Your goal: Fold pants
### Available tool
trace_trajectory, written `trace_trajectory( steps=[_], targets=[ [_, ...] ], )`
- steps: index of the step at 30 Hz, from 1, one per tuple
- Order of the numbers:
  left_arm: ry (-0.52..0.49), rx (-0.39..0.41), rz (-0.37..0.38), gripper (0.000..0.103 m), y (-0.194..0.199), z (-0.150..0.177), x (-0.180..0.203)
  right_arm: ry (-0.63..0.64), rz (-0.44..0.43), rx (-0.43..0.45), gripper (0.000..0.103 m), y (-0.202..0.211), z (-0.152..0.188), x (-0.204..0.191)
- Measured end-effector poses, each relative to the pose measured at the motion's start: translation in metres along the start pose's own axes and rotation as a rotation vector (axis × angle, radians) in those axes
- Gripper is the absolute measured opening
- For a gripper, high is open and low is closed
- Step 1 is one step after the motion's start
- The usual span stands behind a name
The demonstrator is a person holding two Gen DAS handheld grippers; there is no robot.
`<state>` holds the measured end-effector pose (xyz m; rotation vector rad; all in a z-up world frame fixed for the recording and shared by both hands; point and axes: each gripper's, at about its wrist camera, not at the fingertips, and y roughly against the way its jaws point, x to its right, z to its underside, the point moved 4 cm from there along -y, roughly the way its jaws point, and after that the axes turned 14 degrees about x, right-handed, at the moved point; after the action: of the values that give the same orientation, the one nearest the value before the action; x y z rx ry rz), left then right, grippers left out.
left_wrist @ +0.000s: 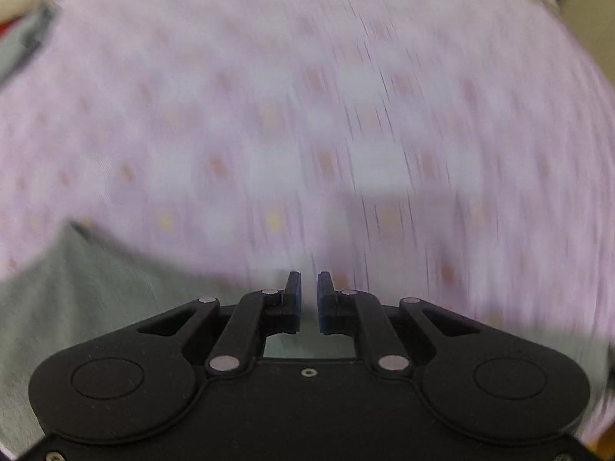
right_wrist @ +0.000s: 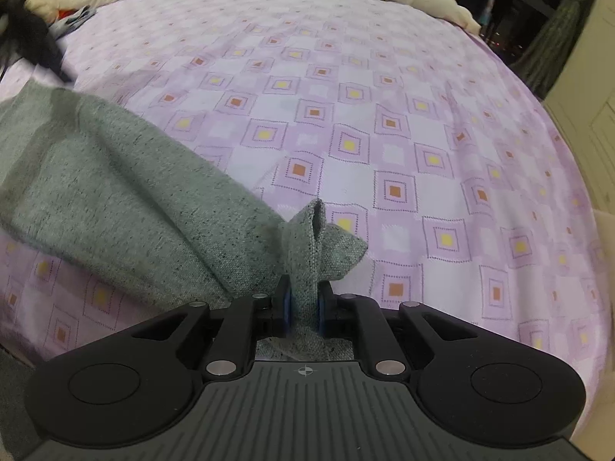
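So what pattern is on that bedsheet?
The bedsheet is lilac and white checks with small yellow and orange squares, clearest in the right wrist view.

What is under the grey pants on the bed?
The grey pants lie on the purple patterned bedsheet, which shows all around them. The sheet directly beneath is covered. One bunched end is pinched in the right gripper.
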<state>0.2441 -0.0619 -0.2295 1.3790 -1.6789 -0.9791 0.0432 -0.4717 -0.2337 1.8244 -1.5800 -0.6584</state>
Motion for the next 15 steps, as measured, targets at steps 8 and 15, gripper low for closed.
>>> trace_trajectory(
  steps=[8, 15],
  targets=[
    [-0.055, 0.052, -0.011, 0.013, 0.032, 0.063, -0.002, -0.078, 0.023, -0.006, 0.014, -0.007, -0.002, 0.011],
    [-0.001, 0.097, -0.016, 0.013, 0.023, 0.035, 0.001, -0.003, 0.084, 0.032, 0.014, -0.008, -0.034, 0.018]
  ],
)
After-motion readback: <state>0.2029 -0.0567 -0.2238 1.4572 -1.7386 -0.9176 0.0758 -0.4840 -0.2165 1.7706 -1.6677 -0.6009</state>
